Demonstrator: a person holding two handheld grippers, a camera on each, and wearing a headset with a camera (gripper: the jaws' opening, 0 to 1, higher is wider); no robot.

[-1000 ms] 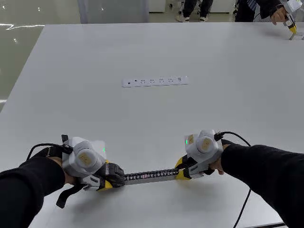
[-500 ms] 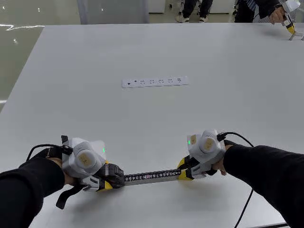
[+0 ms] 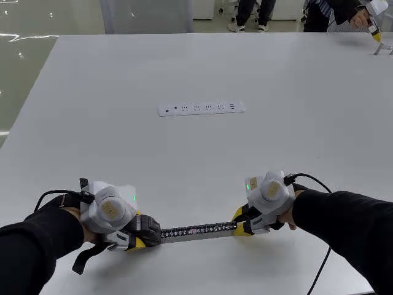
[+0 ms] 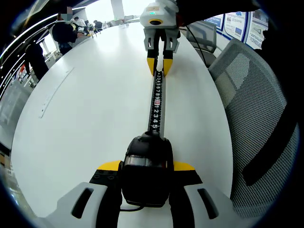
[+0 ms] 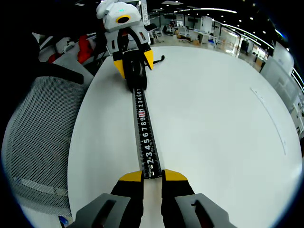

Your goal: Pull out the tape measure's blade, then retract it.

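Observation:
The black tape measure case (image 4: pixel 147 168) sits between the yellow-tipped jaws of my left gripper (image 4: pixel 147 166), which is shut on it near the table's front edge (image 3: pixel 142 231). Its numbered blade (image 3: pixel 198 230) runs flat over the white table (image 3: pixel 196 153) to my right gripper (image 3: pixel 238 225). In the right gripper view, the right gripper (image 5: pixel 152 176) is shut on the blade's end (image 5: pixel 149 172), with the blade (image 5: pixel 144 133) stretching to the case (image 5: pixel 135 70). In the left gripper view, the blade (image 4: pixel 156 102) leads to the right gripper (image 4: pixel 159 66).
A white power strip (image 3: pixel 201 108) lies mid-table. At the far right corner a person's hand holds another gripper (image 3: pixel 372 18). A mesh office chair (image 4: pixel 256 123) stands beside the table's front edge; people stand beyond the far edge.
My right gripper has moved a little to the right with the blade's end, so more blade shows between the two grippers. The left gripper and case stayed put.

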